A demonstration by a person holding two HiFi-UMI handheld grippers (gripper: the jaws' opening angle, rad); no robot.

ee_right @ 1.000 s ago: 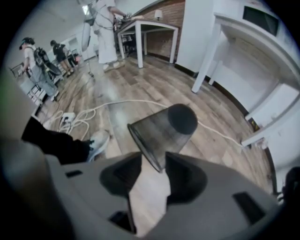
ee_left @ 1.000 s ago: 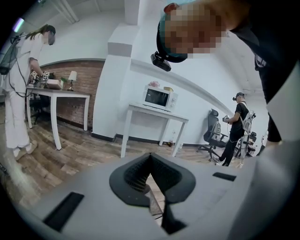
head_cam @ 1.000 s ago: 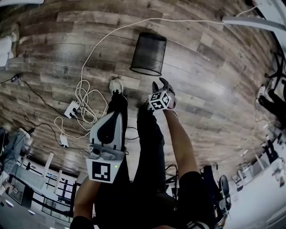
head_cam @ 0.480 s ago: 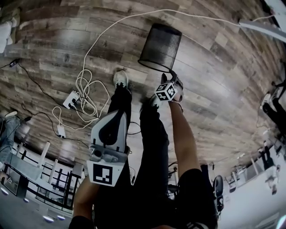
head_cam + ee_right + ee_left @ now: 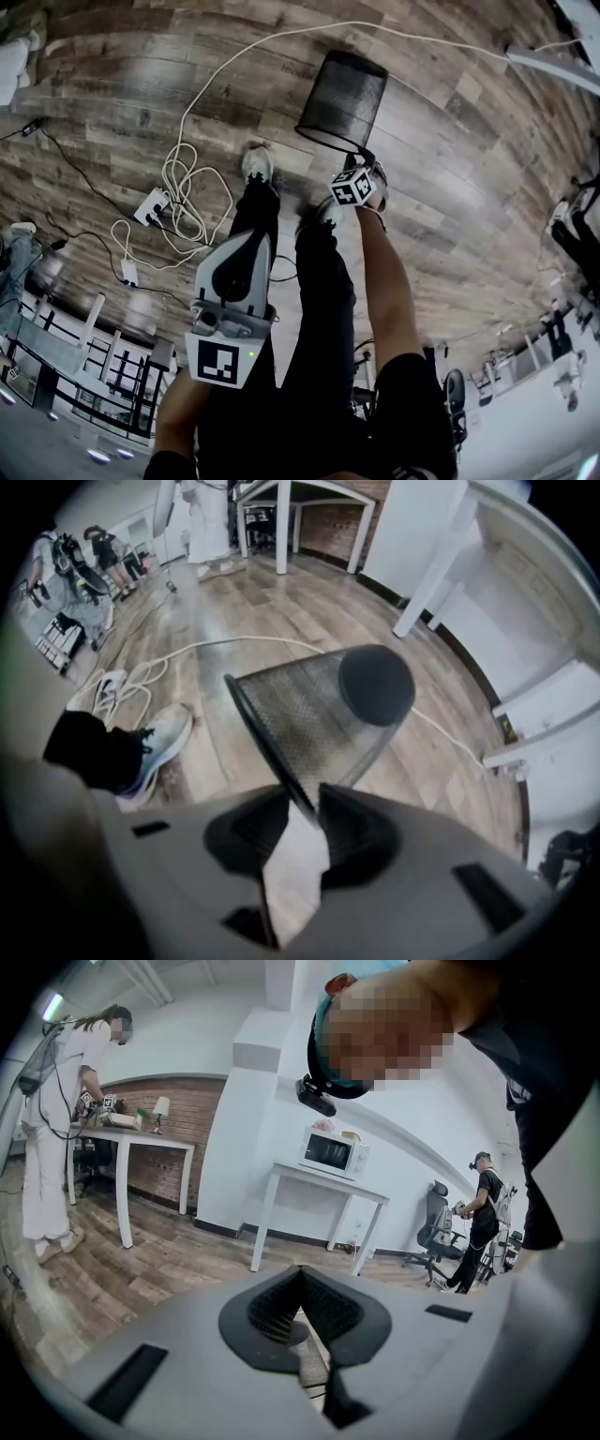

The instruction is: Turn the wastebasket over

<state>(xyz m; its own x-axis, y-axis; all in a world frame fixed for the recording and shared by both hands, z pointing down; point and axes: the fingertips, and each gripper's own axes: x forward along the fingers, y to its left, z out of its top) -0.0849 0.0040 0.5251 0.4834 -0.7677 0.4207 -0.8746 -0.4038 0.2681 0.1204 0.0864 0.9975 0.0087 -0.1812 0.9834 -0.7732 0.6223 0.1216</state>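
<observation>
Now wastebasket (image 5: pixel 339 98) sideways, base away; right claw (image 5: pixel 314 803), just closing, clamped on rim (image 5: pixel 267 742)

You stand on a grey-brown plank floor (image 5: pixel 112 84) with a power strip (image 5: pixel 150 206) lying on it. Around you are white walls (image 5: pixel 234 1138), one brick wall (image 5: pixel 183 1115), a white desk (image 5: pixel 309 1174) bearing a microwave (image 5: pixel 333 1154), and an office chair (image 5: pixel 433 1227) beyond it, all evenly lit.
</observation>
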